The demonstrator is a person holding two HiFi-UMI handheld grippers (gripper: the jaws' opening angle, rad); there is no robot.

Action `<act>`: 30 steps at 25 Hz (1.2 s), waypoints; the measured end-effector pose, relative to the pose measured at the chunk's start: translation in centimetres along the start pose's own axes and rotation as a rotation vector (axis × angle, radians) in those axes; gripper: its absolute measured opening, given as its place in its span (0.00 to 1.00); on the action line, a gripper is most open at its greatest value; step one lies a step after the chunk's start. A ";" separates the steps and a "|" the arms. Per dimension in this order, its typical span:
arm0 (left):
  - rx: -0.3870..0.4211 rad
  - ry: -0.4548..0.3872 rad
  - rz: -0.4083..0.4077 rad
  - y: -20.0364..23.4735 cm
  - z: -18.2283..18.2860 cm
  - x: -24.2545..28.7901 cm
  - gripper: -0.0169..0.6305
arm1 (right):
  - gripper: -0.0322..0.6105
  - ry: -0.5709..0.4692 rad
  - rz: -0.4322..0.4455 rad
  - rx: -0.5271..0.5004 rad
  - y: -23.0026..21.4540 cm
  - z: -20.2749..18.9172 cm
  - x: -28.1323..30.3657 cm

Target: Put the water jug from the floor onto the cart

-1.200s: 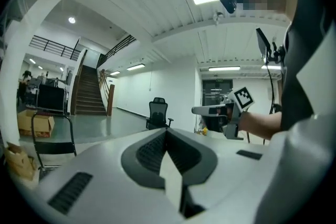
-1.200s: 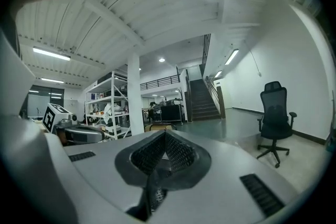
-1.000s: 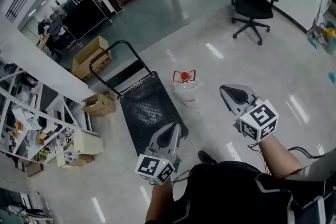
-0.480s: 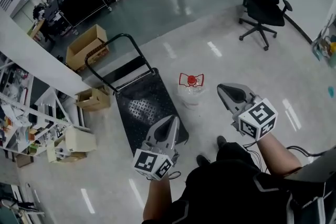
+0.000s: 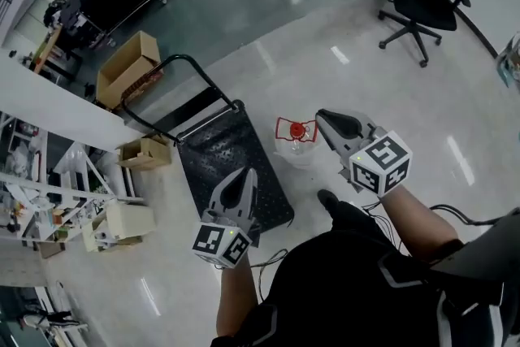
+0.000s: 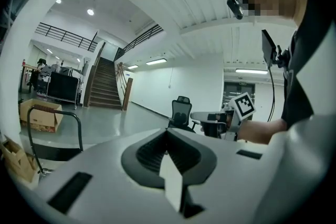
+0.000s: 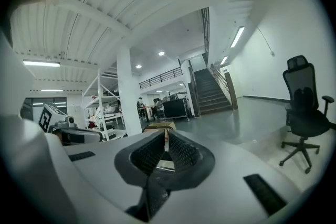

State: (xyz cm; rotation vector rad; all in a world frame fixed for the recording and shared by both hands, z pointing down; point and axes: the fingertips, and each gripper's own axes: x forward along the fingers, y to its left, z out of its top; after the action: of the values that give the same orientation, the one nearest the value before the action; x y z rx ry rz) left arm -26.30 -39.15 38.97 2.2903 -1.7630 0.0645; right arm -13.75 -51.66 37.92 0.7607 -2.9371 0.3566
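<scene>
Water jug (image 5: 291,149) on the floor just beside the black cart (image 5: 213,152), clear body hard to make out, red handle plain, left claw (image 5: 248,172) closed and empty over the cart's near end, right claw (image 5: 322,116) closed and empty, near the jug

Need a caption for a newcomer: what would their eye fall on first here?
The left gripper and right gripper, held out shut and empty over the shiny floor, dominate the lower head view. Ahead of them, a clear water jug with a red top stands beside the black cart.
</scene>
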 end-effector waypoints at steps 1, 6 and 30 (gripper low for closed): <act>-0.004 0.002 0.005 0.5 0.3 1.6 0.02 | 0.06 -0.003 0.010 0.007 -1.5 0.4 1.1; -0.061 0.070 0.027 2.7 -0.2 9.8 0.02 | 0.10 0.070 0.041 0.023 -8.4 -1.5 6.6; -0.522 0.561 0.081 15.5 -31.3 24.5 0.02 | 0.37 0.669 -0.208 0.432 -20.8 -41.9 18.8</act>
State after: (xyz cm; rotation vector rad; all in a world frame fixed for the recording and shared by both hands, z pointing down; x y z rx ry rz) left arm -30.97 -59.04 76.49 1.6253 -1.3736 0.2107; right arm -18.91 -67.83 85.35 0.7816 -2.1555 1.0161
